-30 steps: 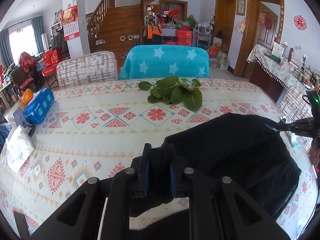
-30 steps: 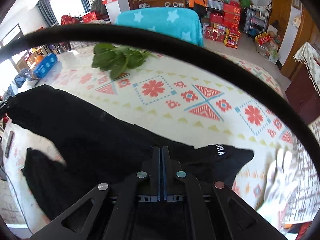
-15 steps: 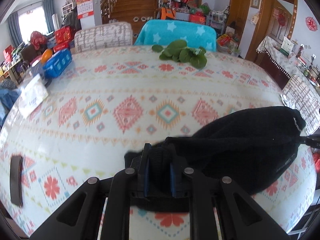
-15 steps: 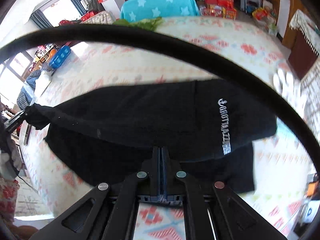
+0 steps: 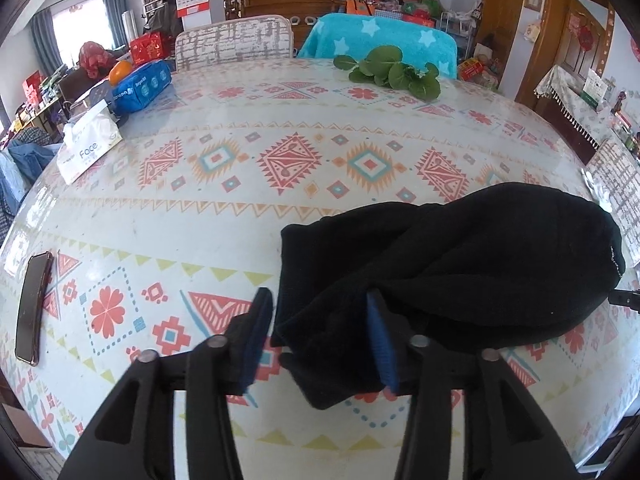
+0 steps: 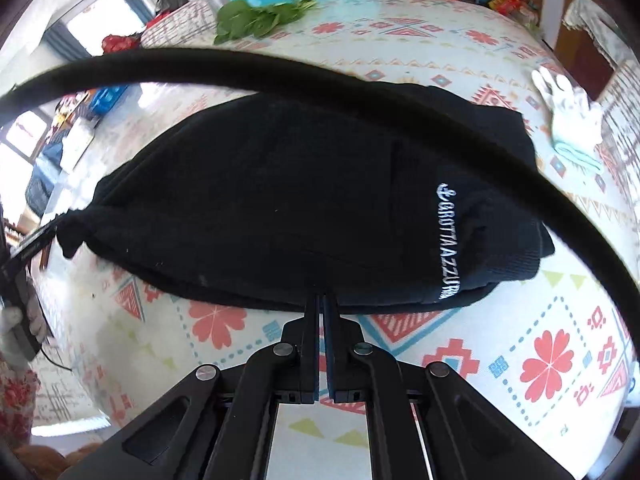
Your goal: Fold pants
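The black pants [image 5: 500, 264] lie folded in a thick bundle on the patterned tablecloth [image 5: 240, 208], toward the near right. One corner of them droops between the pads of my left gripper [image 5: 318, 340]. Its jaws are opening and the left pad stands clear of the cloth. In the right wrist view the pants [image 6: 300, 200] show white lettering on the right side. My right gripper [image 6: 322, 304] is shut, its tips pinching the near edge of the bundle. My left gripper also shows at the far left of that view, held by a gloved hand [image 6: 16, 320].
A dark phone [image 5: 32, 304] lies near the table's left edge. A tissue pack [image 5: 88, 148] and a blue package [image 5: 140, 86] sit at the far left, leafy greens [image 5: 392, 72] at the back. A white glove [image 6: 568, 116] lies right of the pants. A black cable [image 6: 360, 96] arcs across the right view.
Both grippers came down toward the near table edge, laying the pants over into a folded bundle. The left jaws, shut on the cloth before, have opened. The right stays shut.
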`<action>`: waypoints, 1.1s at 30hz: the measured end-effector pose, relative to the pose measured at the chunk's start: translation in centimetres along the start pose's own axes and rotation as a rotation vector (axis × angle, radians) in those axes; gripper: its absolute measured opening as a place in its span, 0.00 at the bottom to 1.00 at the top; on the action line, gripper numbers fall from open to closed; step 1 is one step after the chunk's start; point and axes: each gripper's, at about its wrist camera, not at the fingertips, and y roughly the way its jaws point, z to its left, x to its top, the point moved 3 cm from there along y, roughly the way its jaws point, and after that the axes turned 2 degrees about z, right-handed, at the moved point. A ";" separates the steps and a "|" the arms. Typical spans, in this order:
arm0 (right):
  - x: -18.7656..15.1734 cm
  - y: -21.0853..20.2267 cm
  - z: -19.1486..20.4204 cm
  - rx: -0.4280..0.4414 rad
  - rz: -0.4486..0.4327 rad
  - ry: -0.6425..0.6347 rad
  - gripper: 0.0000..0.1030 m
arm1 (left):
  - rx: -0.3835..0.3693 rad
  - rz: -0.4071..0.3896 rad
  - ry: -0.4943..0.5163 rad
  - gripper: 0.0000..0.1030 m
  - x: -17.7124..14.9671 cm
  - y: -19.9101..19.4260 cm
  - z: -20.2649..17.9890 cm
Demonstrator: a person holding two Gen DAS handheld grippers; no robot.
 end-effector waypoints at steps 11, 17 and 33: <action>-0.8 -3.0 3.0 0.052 -0.019 -0.068 0.06 | 0.044 -0.006 -0.159 0.59 -3.1 -3.4 4.4; 2.1 -4.1 4.8 0.060 -0.118 -0.088 0.83 | 0.059 -0.025 -0.246 0.59 -4.4 -5.3 6.0; 8.5 5.2 33.7 0.258 0.068 -0.789 0.62 | -0.069 0.050 -0.328 0.59 -5.8 -2.3 6.2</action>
